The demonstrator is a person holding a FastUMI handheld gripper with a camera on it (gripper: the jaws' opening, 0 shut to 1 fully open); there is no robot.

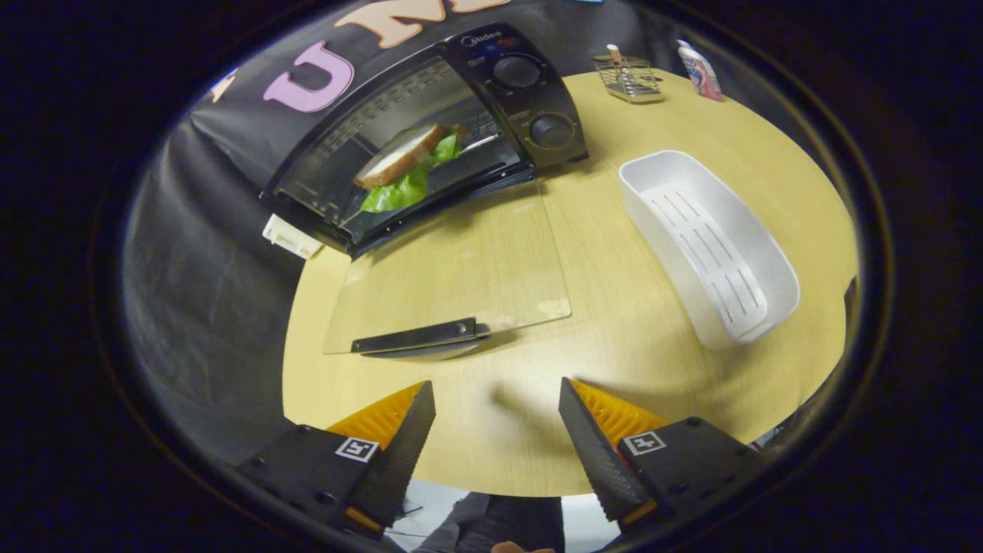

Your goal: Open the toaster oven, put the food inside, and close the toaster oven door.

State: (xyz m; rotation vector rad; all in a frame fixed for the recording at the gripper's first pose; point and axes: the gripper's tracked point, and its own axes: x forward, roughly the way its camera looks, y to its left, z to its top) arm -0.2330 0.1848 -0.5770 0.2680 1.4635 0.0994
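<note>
Item 1, claw [498, 430]: I held it released, its two fingers [411, 438] spread wide and gripping nothing, poised above the near edge of the tabletop [653, 322] and aimed forward and down over bare wood.

Item 2, toaster oven [430, 134]: black, standing at the far side of the tabletop, well beyond the fingers. Its glass door [453, 269] lay folded down flat toward me, the dark handle [418, 336] at its near edge sitting just ahead of the left finger.

Item 3, food [407, 165]: a sandwich of bread with green lettuce showing, resting inside the oven cavity on the rack.

Item 4, control panel with two knobs [530, 100]: on the oven's right side.

Item 5, white basket [710, 242]: oblong, slotted floor, lying right of the open door, apart from it.

Item 6, wire rack [630, 77] and small tube [700, 71]: at the far edge of the tabletop, behind the basket.

Item 7, white block [290, 236]: beside the oven's left corner.
</note>
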